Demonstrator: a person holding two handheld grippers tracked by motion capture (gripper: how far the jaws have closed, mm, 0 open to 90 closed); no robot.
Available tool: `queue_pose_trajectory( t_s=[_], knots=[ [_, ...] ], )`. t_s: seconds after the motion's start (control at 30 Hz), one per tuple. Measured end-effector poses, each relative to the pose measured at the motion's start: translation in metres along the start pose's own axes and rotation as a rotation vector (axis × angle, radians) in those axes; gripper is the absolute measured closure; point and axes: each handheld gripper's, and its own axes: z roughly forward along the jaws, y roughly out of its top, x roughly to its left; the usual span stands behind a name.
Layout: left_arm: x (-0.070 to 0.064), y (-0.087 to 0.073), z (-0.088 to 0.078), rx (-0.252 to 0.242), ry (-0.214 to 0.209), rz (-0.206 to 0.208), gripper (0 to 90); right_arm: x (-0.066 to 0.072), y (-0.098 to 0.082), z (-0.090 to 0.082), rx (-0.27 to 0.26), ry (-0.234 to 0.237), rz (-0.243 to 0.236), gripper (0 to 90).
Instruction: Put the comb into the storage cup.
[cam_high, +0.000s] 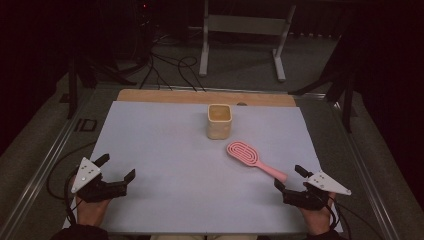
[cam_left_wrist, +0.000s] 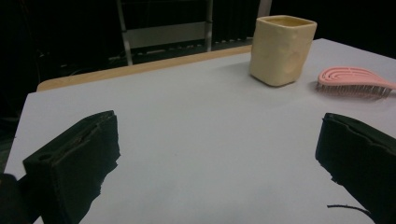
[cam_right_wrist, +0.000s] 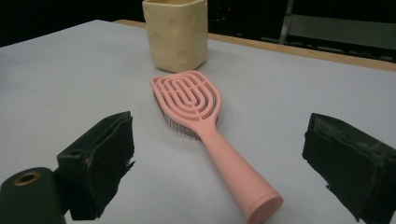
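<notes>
So both grippers sit at the near edge of the white mat (cam_high: 165, 150), nothing held: left gripper (cam_high: 118, 167) has its jaws wide apart over bare mat at the near left, right gripper (cam_high: 289, 177) is spread just as wide at the near right. Pink hairbrush (cam_high: 251, 158) lies flat, bristles down, right of centre, head toward the cream cup (cam_high: 219, 121), handle end pointing at my right gripper and lying just short of its jaws. Cup stands upright farther back, mid-table, just apart from the brush head. I read this as the approach step, before any grasp. Next move, I'd guess: push the right gripper forward so the handle (cam_right_wrist: 238, 179) runs between the jaws, then close across its narrow sides; it's low on the mat, so I need to come in flat. Hard to tell: whether the cup holds anything, since its inside is dim. Bristles are mostly hidden under the head. Background past the far wooden edge (cam_high: 200, 96) is too dark to read.
</notes>
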Motion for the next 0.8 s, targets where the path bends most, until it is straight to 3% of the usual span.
queue_pose_trajectory(
  t_s=[0.63, 0.8],
  knots=[
    [0.0031, -0.0047, 0.0031, 0.004, 0.041, -0.006, 0.3, -0.0016, 0.0013, 0.0028, -0.010, 0.022, 0.016, 8.6],
    [0.0020, -0.0060, 0.0053, 0.011, 0.040, 0.000, 0.3, -0.0011, 0.0026, 0.0042, 0.009, 0.035, 0.011, 8.6]
  ],
)
